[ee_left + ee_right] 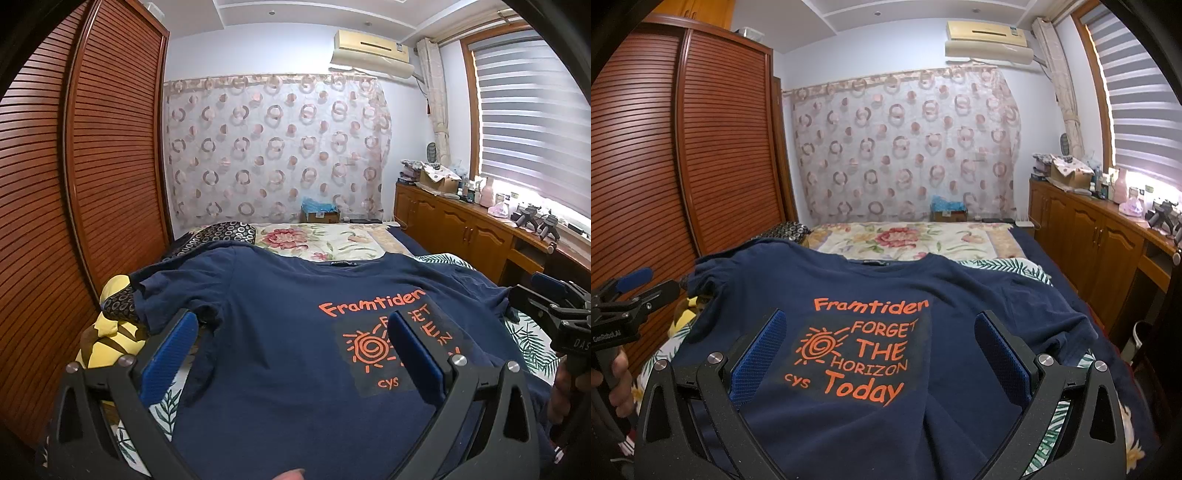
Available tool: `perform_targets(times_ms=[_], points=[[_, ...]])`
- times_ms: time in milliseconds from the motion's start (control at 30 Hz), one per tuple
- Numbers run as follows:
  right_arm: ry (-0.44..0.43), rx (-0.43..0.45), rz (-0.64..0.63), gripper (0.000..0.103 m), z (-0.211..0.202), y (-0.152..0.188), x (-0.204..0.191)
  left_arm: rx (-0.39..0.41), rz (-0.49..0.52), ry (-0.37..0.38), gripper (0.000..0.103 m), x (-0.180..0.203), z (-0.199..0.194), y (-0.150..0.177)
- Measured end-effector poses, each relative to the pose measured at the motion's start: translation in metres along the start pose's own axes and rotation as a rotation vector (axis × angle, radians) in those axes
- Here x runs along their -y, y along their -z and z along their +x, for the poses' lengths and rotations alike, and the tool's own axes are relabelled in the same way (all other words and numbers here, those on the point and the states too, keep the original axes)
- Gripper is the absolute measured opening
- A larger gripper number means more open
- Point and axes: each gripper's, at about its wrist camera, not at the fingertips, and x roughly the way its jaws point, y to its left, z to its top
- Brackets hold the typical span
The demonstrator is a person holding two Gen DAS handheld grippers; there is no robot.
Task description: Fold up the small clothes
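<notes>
A navy T-shirt (288, 314) with orange print lies flat, front up, on the bed, collar at the far end; it also shows in the right wrist view (960, 295). My left gripper (291, 325) is open and empty above the shirt's left half, with blue pads (170, 350). My right gripper (881, 325) is open and empty above the printed chest, with blue pads (1001, 354). Each gripper also shows at the edge of the other's view: the right one (546, 295) and the left one (631, 291).
The bed (1052, 417) has a leaf-print sheet and a floral cover (332, 240) at the far end. A yellow plush (107, 332) lies at the bed's left edge. A slatted wardrobe (74, 166) stands left, a wooden cabinet (1100, 240) right.
</notes>
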Motion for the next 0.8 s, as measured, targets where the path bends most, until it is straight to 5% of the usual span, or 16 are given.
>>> perform_targets(times_ms=[800], points=[[-0.004,0.0,0.004,0.103,-0.0002,0.0,0.0001,0.004,0.004,-0.003,0.103,0.0006,-0.0016,-0.0014]])
